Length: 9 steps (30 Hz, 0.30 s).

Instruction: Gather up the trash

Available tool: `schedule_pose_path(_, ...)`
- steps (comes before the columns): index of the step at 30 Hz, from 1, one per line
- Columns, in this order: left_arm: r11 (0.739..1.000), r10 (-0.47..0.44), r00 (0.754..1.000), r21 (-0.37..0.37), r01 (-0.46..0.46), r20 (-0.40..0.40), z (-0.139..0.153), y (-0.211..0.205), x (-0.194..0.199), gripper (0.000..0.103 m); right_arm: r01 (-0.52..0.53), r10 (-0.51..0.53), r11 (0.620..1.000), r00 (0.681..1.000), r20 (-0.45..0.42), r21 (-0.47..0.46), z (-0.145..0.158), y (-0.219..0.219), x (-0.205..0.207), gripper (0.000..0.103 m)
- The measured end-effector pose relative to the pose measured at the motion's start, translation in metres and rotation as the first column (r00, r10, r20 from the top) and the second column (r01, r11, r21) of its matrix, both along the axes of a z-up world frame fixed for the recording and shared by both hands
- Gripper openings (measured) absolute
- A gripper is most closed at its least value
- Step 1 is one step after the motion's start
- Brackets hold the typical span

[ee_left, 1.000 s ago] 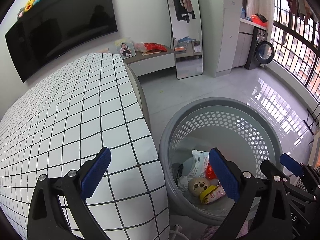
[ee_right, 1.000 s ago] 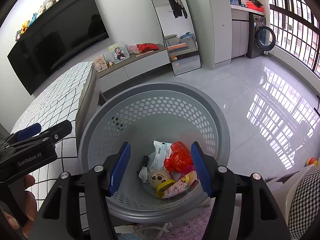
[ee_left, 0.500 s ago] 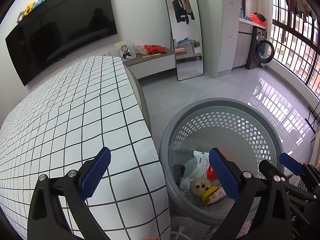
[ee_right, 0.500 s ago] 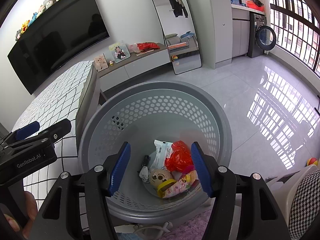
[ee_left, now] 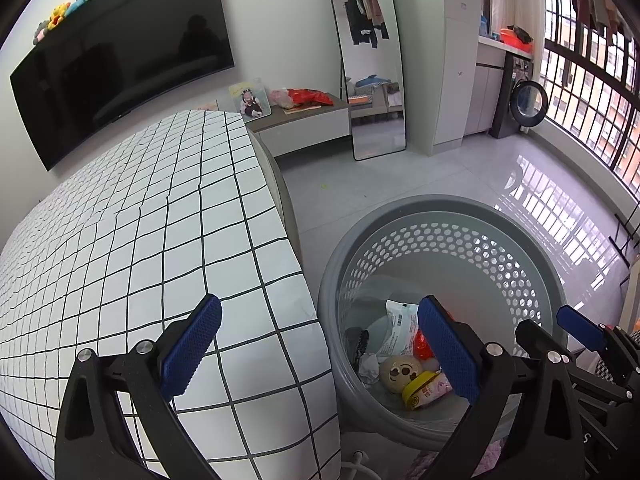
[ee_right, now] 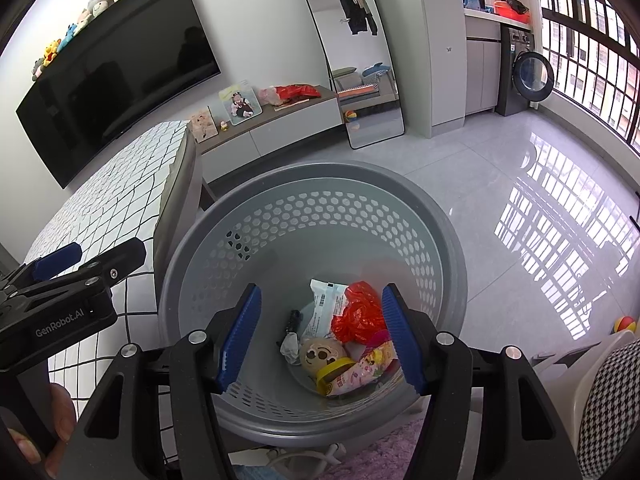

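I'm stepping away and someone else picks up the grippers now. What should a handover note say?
Left claw: open, empty, held over the edge of the checked bed cover beside the basket.
Right claw: open, empty, held above the grey basket.
Trash already lying in the basket: white wrapper, red plastic bag, round cartoon-face item, yellow-pink snack pack, crumpled tissue, and a small dark item.
Done: those pieces are collected.
Left: no loose trash shows on the bed cover or the floor nearby; check elsewhere.
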State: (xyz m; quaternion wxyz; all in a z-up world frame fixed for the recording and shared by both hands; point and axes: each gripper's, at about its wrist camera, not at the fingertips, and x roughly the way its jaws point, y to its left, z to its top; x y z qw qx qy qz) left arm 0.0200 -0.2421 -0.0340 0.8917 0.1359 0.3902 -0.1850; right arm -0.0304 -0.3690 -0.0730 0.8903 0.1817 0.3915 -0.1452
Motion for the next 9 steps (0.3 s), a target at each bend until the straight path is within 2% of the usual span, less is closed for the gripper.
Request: schedule_pose_path(9,1.0,0.002,1.0,0.002,-0.002,-0.002,0.0,0.0013,0.0002,0.097,0.0,0.0,1.0,1.0,0.0,0.0,0.0004,-0.0005,0.0001,0.06)
